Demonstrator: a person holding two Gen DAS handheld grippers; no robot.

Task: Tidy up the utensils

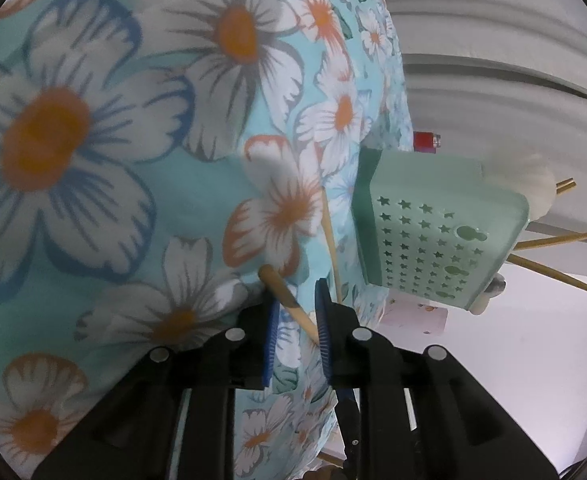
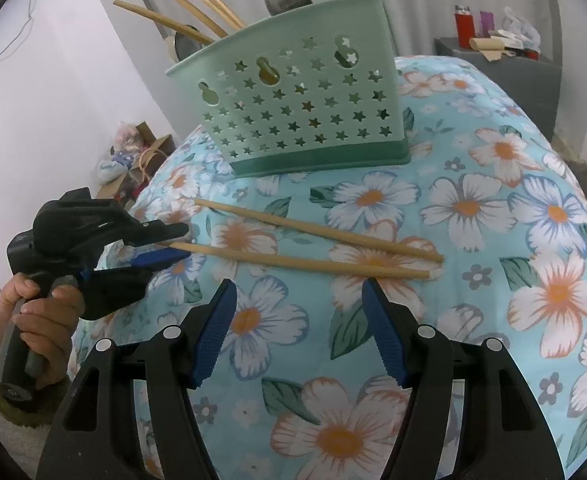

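Observation:
Two wooden chopsticks lie on the floral cloth. The nearer chopstick [image 2: 301, 262] has its left end between the fingers of my left gripper [image 2: 179, 242], which is closed around it. In the left wrist view that chopstick [image 1: 283, 294] runs between the blue pads, with the gripper [image 1: 297, 292] low over the cloth. The farther chopstick [image 2: 317, 230] lies free beside it. A green star-holed utensil caddy [image 2: 305, 108] stands behind, holding several chopsticks and spoons; it also shows in the left wrist view [image 1: 433, 236]. My right gripper [image 2: 299, 292] is open and empty, just in front of the chopsticks.
The floral cloth [image 2: 493, 280] covers a rounded table that drops away at the left edge. A grey cabinet [image 2: 505, 68] with a red bottle [image 2: 464, 30] and clutter stands at the back right. Boxes and bags [image 2: 137, 156] lie on the floor at the left.

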